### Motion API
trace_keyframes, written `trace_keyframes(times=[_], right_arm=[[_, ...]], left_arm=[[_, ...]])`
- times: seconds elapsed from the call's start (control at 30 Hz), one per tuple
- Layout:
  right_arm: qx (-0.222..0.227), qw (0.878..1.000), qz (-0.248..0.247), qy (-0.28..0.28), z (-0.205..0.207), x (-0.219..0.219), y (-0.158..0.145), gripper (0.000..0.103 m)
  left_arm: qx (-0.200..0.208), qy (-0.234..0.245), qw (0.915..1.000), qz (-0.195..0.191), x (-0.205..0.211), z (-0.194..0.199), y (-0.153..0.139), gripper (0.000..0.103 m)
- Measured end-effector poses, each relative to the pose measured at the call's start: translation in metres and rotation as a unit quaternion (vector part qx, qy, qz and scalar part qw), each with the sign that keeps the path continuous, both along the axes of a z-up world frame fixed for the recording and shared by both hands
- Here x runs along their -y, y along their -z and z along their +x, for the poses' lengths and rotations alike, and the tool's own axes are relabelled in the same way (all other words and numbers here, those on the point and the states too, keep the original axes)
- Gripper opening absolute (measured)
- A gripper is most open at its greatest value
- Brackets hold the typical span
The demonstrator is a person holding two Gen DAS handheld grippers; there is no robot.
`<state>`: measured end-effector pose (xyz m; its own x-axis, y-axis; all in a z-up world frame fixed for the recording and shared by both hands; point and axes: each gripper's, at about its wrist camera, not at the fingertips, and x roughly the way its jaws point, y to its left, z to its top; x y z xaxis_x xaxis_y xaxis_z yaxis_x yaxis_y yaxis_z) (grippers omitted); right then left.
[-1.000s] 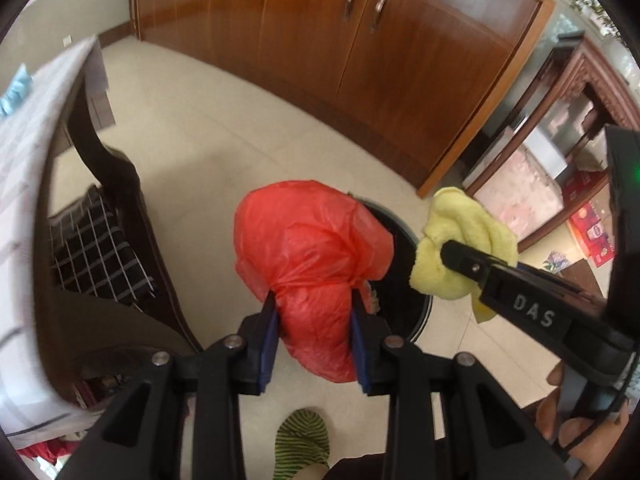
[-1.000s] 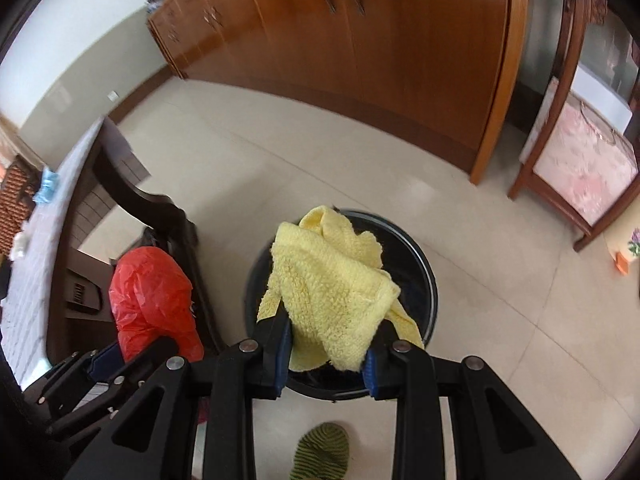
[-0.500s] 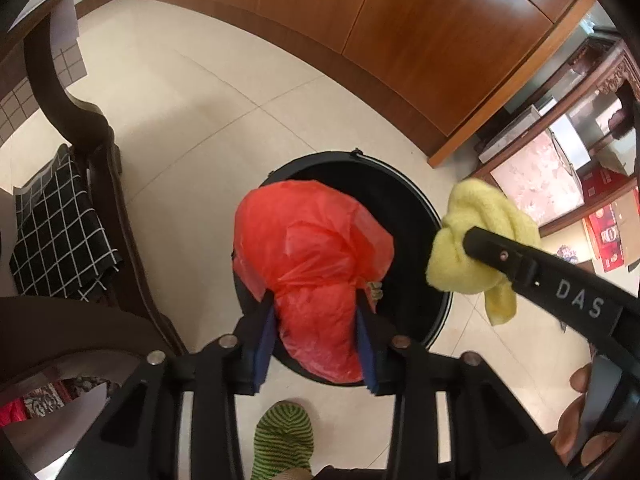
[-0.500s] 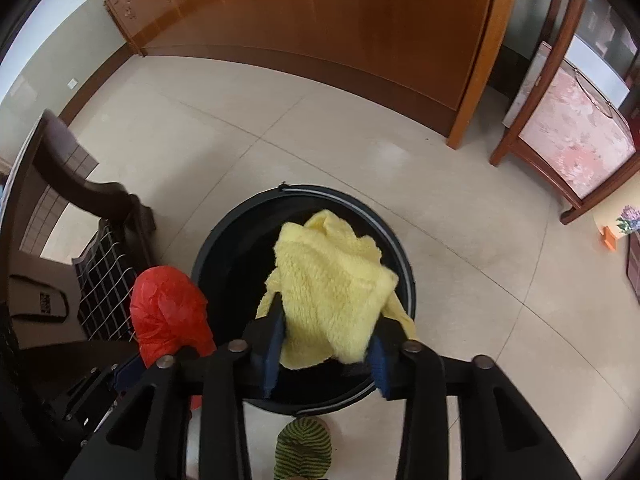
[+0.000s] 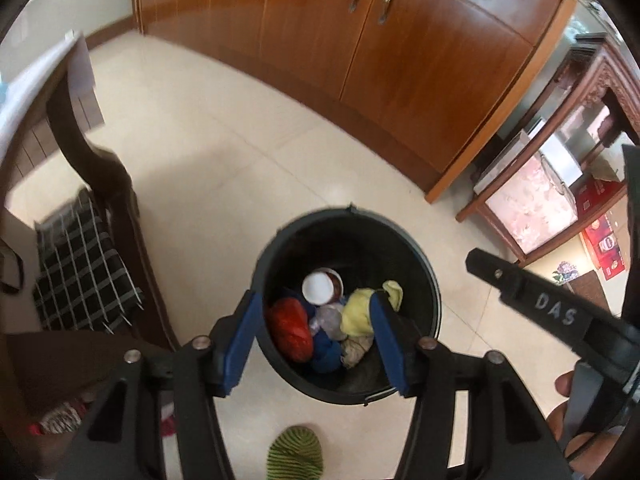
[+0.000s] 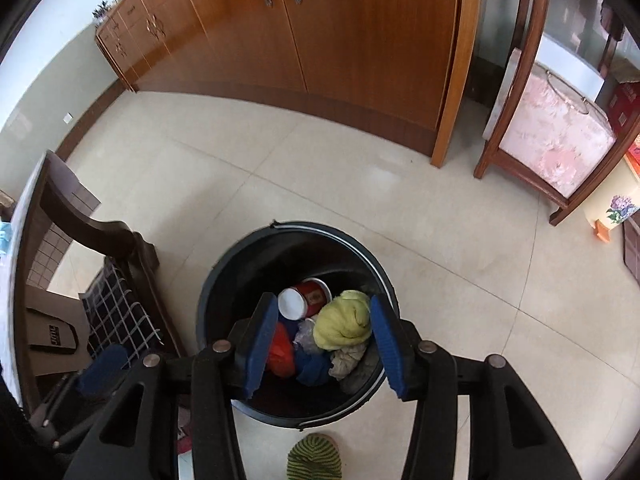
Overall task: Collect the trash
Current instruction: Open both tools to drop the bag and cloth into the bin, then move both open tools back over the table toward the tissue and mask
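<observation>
- The left gripper [image 5: 316, 340] hangs over the black bin [image 5: 434, 304], pointing steeply down into it; its blue-padded jaws have just been opening and now stand apart with nothing between them.
- The right gripper [image 6: 326, 346] hangs over the same bin, beside the left one; its jaws too have just been opening, and they grip nothing.
- Inside the bin, on the side nearest the left gripper, lies the red plastic bag [image 5: 290, 330], loose among the other rubbish.
- The yellow cloth [image 6: 342, 320] sits in the bin as well, on the far side from the red bag, bunched into a lump on top of the pile.
- Between and behind those two in the bin are a red cup [image 6: 306, 298] lying on its side with its white end showing, something blue [image 6: 314, 368], and a crumpled pale wad [image 6: 348, 358].
- The bin stands on a pale tiled floor [image 6: 440, 280].
- A dark wooden chair [image 6: 100, 236] with a black-and-white checked cushion [image 5: 80, 264] stands just beside the bin on the left gripper's side.
- Beyond the bin runs a row of brown wooden cabinets [image 6: 340, 32].
- On the near side of the bin, a foot in a green striped sock [image 6: 314, 462] rests on the floor.
</observation>
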<state>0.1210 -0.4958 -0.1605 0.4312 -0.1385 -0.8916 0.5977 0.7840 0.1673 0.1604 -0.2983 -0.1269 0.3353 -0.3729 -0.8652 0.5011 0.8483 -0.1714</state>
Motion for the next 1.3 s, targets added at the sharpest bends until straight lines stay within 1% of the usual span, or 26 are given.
trace_keyframes(times=[0.13,0.23,0.33,0.4,0.53,0.6,0.73,0.83,1.03,1.17,1.3], right_arm=[[0.023,1.000,-0.009,-0.003,-0.008,-0.013,-0.021,0.051],[0.050,0.999,-0.009,-0.008,-0.014,-0.027,-0.040,0.052],[0.073,0.997,-0.008,-0.018,-0.016,-0.041,-0.058,0.056],[0.092,0.995,-0.015,-0.032,-0.014,-0.057,-0.075,0.060],[0.125,0.990,-0.033,-0.065,-0.006,-0.091,-0.106,0.064],[0.135,0.987,-0.035,-0.082,0.001,-0.107,-0.116,0.067],[0.156,0.979,-0.042,-0.126,0.021,-0.146,-0.136,0.069],[0.169,0.971,-0.037,-0.163,0.041,-0.180,-0.147,0.070],[0.184,0.958,-0.030,-0.220,0.077,-0.238,-0.159,0.070],[0.184,0.950,-0.023,-0.252,0.104,-0.272,-0.158,0.071],[0.184,0.943,-0.021,-0.275,0.125,-0.302,-0.156,0.071]], left_arm=[[0.035,0.003,0.9993,-0.008,-0.011,-0.008,-0.029,0.058],[0.050,-0.006,0.9985,-0.022,-0.025,-0.010,-0.049,0.058],[0.064,-0.022,0.9971,-0.036,-0.044,-0.010,-0.068,0.058],[0.076,-0.034,0.9958,-0.037,-0.059,-0.010,-0.079,0.058],[0.100,-0.066,0.9921,-0.035,-0.092,-0.007,-0.098,0.058],[0.109,-0.085,0.9896,-0.039,-0.112,-0.004,-0.108,0.058],[0.130,-0.127,0.9828,-0.031,-0.156,0.005,-0.123,0.058],[0.138,-0.159,0.9774,-0.023,-0.187,0.014,-0.128,0.058],[0.140,-0.224,0.9645,-0.007,-0.251,0.034,-0.131,0.058],[0.137,-0.264,0.9549,-0.002,-0.287,0.049,-0.130,0.058],[0.127,-0.289,0.9490,0.002,-0.317,0.065,-0.125,0.058]])
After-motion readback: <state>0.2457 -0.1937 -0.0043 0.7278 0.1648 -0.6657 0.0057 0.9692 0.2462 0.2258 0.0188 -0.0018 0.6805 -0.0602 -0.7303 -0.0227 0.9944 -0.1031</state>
